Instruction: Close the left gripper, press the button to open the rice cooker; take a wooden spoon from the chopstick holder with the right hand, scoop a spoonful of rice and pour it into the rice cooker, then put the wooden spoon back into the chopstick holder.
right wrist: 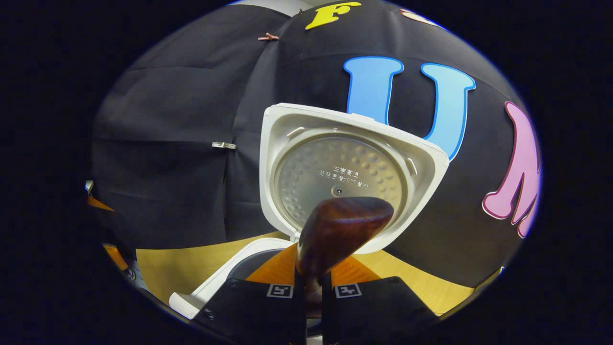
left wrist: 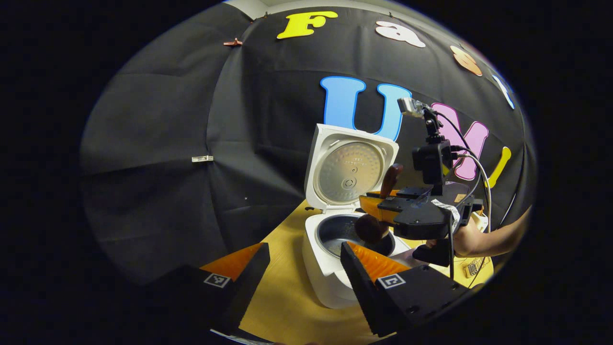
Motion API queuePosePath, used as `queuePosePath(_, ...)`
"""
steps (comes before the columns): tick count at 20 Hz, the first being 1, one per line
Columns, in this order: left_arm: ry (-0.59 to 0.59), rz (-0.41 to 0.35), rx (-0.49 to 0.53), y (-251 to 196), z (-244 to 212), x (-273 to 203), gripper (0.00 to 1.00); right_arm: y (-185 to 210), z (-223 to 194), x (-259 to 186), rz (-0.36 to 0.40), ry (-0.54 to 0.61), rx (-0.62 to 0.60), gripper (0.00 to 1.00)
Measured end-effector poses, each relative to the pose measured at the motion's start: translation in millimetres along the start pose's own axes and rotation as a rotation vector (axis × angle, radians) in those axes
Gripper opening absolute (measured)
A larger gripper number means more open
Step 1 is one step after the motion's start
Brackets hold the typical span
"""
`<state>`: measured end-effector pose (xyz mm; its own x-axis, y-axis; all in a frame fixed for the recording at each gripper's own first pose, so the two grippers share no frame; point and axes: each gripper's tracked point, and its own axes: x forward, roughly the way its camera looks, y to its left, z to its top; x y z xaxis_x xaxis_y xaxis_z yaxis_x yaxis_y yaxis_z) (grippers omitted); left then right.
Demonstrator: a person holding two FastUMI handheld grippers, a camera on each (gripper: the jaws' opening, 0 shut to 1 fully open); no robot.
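Right gripper (right wrist: 313,287) pinching stiff, light spoon (right wrist: 340,230) by its handle, bowl ahead over open cooker (left wrist: 335,268); left gripper (left wrist: 306,268) spread, idle.

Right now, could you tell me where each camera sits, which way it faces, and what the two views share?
Left gripper view: rides the left gripper, its fingers apart; it faces the open rice cooker and the right gripper, held by a hand.
Right gripper view: rides the right gripper, clamped on the wooden spoon; it faces the cooker's raised lid.
Shared: cooker, lid, spoon, wooden table.
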<state>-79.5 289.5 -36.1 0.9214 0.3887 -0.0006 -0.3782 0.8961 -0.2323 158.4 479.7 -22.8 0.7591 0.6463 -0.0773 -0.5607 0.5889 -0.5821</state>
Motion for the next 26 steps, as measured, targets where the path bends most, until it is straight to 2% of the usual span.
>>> queuePosePath(6,-0.003,0.027,-0.006,8,-3,-4,0.95,-10,9,-1,0.008,0.0,0.098,0.16)
queuePosePath(11,-0.013,0.03,-0.015,5,0,-5,0.95,-2,21,-12,0.063,0.002,0.194,0.17)
queuePosePath(16,-0.024,0.01,-0.01,-7,6,-3,0.95,-19,47,-34,0.045,-0.036,0.291,0.16)
queuePosePath(19,-0.03,-0.026,0.008,-25,17,0,0.95,-52,60,-53,-0.006,-0.063,0.365,0.16)
queuePosePath(23,-0.041,-0.076,0.064,-57,27,12,0.95,-125,51,-91,-0.139,-0.07,0.408,0.17)
queuePosePath(26,-0.048,-0.128,0.071,-98,36,16,0.95,-181,38,-129,-0.246,-0.092,0.446,0.17)
